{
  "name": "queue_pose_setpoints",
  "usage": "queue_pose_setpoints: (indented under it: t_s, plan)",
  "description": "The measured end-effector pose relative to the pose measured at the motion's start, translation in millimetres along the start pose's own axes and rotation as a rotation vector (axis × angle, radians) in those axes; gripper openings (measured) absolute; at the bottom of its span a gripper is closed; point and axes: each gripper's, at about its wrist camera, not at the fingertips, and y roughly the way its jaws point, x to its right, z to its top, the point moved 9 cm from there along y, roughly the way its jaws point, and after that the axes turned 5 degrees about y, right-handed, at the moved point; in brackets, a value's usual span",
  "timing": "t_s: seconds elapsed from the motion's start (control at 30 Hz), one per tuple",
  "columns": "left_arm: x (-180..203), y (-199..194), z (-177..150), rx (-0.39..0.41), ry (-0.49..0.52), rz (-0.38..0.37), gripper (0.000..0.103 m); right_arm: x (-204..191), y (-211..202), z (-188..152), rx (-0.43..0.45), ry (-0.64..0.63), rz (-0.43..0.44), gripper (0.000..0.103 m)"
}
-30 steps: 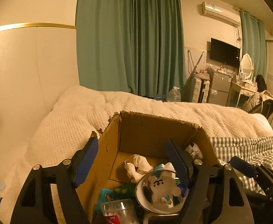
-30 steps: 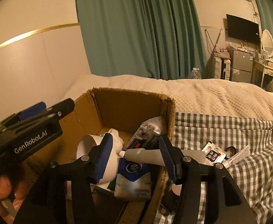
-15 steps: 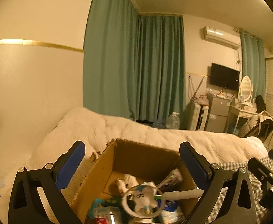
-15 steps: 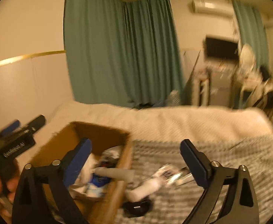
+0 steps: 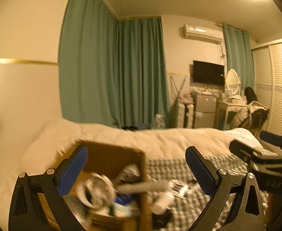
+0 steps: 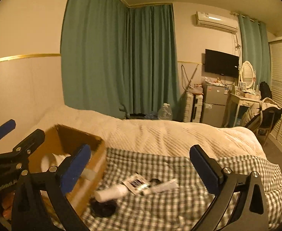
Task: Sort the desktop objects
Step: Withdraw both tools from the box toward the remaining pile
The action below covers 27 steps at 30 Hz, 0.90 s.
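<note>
An open cardboard box [image 5: 110, 159] [image 6: 71, 138] stands on the bed, filled with small items, among them a white ring [image 5: 98, 190]. A grey tube [image 5: 142, 187] pokes out over its right rim. On the checked cloth [image 6: 160, 165] beside the box lie a white bottle [image 6: 112, 191], a printed sachet [image 6: 135, 182], a white tube [image 6: 164, 185] and a black round thing [image 6: 102, 207]. My left gripper [image 5: 135, 152] hangs open and empty above the box's right side. My right gripper [image 6: 140, 150] is open and empty over the cloth.
A cream quilt [image 6: 169, 134] covers the bed behind the cloth. Green curtains [image 6: 117, 57] hang beyond it, with a small fridge [image 6: 214, 104], a dressing table [image 6: 243, 98] and a draped chair [image 6: 264, 111] at the far right. A hand [image 6: 6, 202] holds the left gripper.
Both grippers have opened wide and drawn back and up from the box. The white ring and the grey tube that sat between their pads now lie in the box. Both views have swung right.
</note>
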Motion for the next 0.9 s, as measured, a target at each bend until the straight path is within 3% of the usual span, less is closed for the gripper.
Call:
queue_pose_setpoints:
  t_s: [0.07, 0.2, 0.4, 0.57, 0.73, 0.9]
  plan:
    - [18, 5, -11, -0.037, -0.016, -0.044, 0.103, 16, 2, -3, -0.007, 0.031, -0.018, 0.103]
    - [48, 9, -33, -0.069, 0.012, -0.056, 0.103, 46, 8, -8, -0.024, 0.094, -0.012, 0.103]
    - [92, 5, -57, -0.009, 0.103, -0.080, 0.103, 74, 33, -24, -0.113, 0.123, -0.039, 0.103]
    - [112, 13, -84, -0.026, 0.117, -0.091, 0.103, 86, 66, -40, -0.198, 0.173, 0.006, 0.103]
    - [119, 16, -107, 0.002, 0.100, -0.043, 0.103, 86, 101, -74, -0.304, 0.132, 0.002, 0.098]
    - [105, 43, -139, -0.126, 0.045, 0.029, 0.103, 80, 122, -99, -0.385, 0.115, 0.034, 0.097]
